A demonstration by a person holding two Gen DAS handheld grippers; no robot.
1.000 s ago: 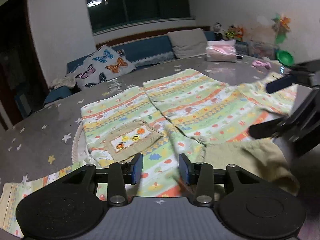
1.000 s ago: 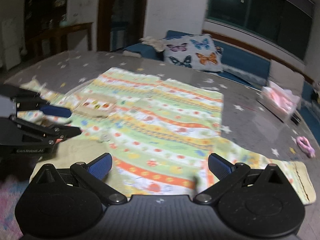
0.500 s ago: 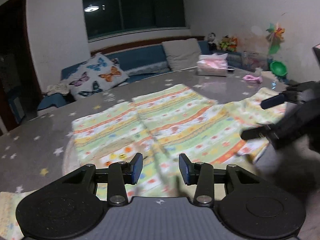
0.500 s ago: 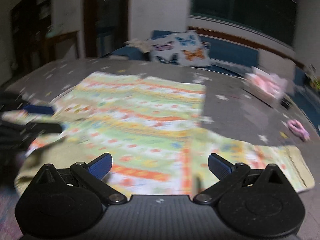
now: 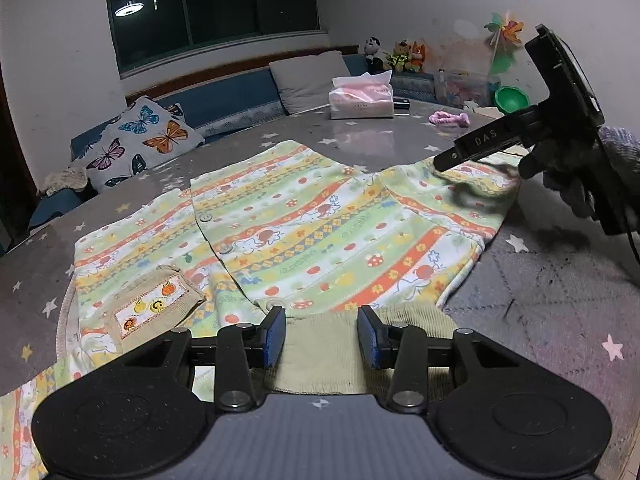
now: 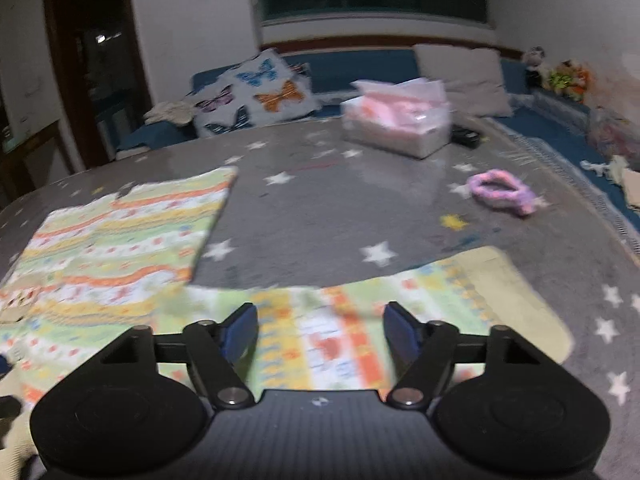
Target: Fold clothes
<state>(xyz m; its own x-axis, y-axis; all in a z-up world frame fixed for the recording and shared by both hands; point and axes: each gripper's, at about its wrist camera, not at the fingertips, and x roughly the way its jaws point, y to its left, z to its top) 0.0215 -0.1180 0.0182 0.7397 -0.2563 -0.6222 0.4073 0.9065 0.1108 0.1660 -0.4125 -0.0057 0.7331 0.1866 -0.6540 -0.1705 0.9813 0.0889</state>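
Grey star tablecloth; striped garment flat; both grippers apart.

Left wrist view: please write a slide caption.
Open left gripper over the striped garment's ribbed hem; right gripper at its sleeve.

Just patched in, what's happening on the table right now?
A person is folding a striped child's garment spread flat on the star-print table. The left gripper is open over the ribbed hem. The right gripper is open over the sleeve on the garment's right side. Neither has closed on fabric yet.
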